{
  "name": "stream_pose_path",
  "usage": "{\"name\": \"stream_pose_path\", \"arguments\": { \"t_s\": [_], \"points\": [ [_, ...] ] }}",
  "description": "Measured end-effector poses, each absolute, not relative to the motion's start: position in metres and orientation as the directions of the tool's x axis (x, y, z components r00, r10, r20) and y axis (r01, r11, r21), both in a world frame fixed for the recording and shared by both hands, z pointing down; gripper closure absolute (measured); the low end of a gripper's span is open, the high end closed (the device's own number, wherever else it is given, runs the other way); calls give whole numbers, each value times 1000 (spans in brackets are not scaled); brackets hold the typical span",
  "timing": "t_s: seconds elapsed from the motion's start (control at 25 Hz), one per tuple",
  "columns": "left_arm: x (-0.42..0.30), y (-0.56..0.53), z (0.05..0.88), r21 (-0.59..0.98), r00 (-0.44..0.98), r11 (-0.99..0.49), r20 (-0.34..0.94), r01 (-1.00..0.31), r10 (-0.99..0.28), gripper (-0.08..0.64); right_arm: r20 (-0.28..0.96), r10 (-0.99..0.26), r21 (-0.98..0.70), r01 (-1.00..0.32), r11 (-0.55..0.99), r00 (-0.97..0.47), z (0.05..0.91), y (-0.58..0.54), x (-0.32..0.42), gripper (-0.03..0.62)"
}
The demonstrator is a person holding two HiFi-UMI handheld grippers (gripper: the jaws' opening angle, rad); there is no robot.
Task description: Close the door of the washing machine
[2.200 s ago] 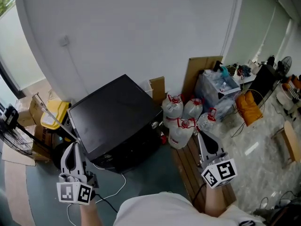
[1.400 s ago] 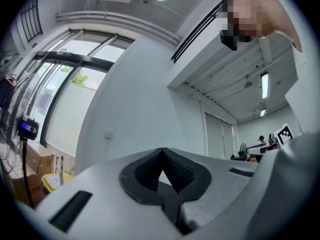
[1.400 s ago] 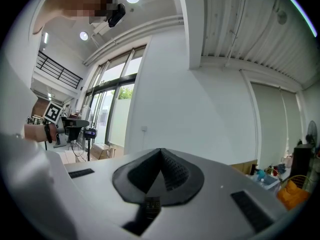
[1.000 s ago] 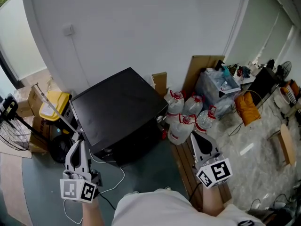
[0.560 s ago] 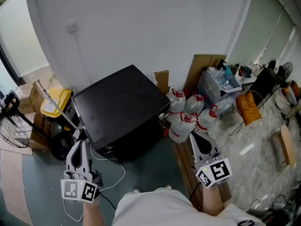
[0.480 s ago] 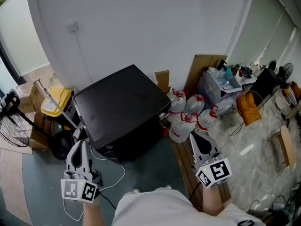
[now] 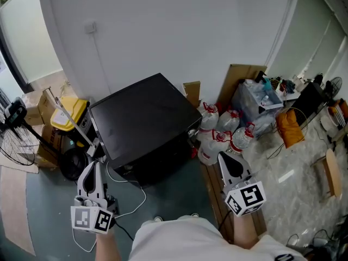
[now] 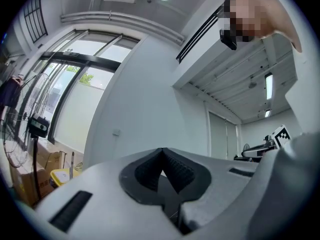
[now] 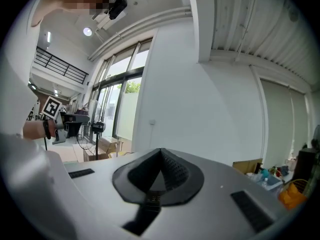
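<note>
Before the washing machine [image 7: 142, 125], left tool [image 7: 92, 164] and right tool [image 7: 225, 156] sit clenched, empty.

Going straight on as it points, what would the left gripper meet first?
Probably the black washing machine, near its left corner. Height is unclear: the left gripper may pass over it to the wall.

washing machine [image 7: 144, 118] door indistinct on its dark front; standing fan [image 7: 15, 113] half off the left edge
</note>
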State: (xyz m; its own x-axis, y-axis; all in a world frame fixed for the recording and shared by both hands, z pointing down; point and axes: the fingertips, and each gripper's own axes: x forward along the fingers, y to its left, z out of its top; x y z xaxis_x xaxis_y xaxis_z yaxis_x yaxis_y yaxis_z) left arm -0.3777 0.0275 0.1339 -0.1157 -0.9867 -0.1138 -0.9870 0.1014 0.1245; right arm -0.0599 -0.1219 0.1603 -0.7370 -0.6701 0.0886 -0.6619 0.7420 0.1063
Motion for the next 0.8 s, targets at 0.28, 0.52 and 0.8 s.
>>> {"name": "stream_pose_path", "arguments": {
  "t_s": [0.28, 0.52, 0.8],
  "points": [
    [-377, 30, 135, 123, -119, 106, -108, -987, -987, 555, 78, -660, 106, -652, 751, -747, 160, -121, -65, 594],
    [-374, 27, 136, 118, -117, 105, -98, -987, -988, 555, 79, -660, 104, -652, 751, -747, 160, -122, -62, 594],
    [-367, 23, 139, 115, -106, 95, -96, -989, -990, 555, 82, -663, 104, -655, 749, -745, 164, -123, -56, 594]
  ]
}}
